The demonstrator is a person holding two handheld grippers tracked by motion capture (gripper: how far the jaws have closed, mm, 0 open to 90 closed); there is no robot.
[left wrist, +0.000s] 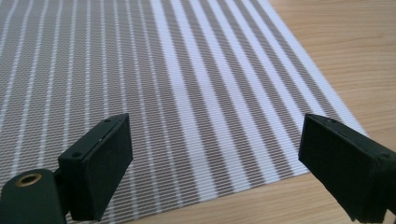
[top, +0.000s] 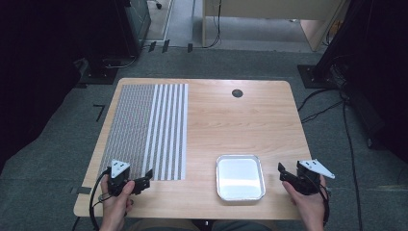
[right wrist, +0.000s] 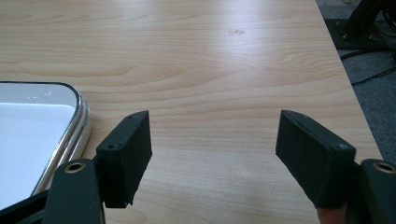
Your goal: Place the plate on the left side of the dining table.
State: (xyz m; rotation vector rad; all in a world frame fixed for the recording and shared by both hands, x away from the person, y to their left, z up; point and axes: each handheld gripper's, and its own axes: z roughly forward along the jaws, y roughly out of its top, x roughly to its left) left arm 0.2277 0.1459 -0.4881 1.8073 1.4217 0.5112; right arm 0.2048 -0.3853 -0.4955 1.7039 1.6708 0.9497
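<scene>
A striped grey and white placemat (top: 146, 130) lies flat on the left half of the wooden table (top: 231, 120). My left gripper (top: 146, 181) hovers at the mat's near right corner, jaws open and empty. Seen from the left gripper view, the mat (left wrist: 177, 79) spreads out ahead of the left gripper (left wrist: 215, 154), its near edge just beyond the jaws. A shiny metal tray (top: 240, 177) with nothing in it sits near the front edge, right of centre. My right gripper (top: 283, 174) is held to the right of the tray, open and empty. The tray's rim (right wrist: 79, 121) is left of the right gripper (right wrist: 215, 154).
A small dark round grommet (top: 237, 93) sits in the table top at the back. Bare wood lies between the mat and the tray. Grey carpet, cables (top: 349, 139) and dark equipment stands (top: 315, 74) surround the table.
</scene>
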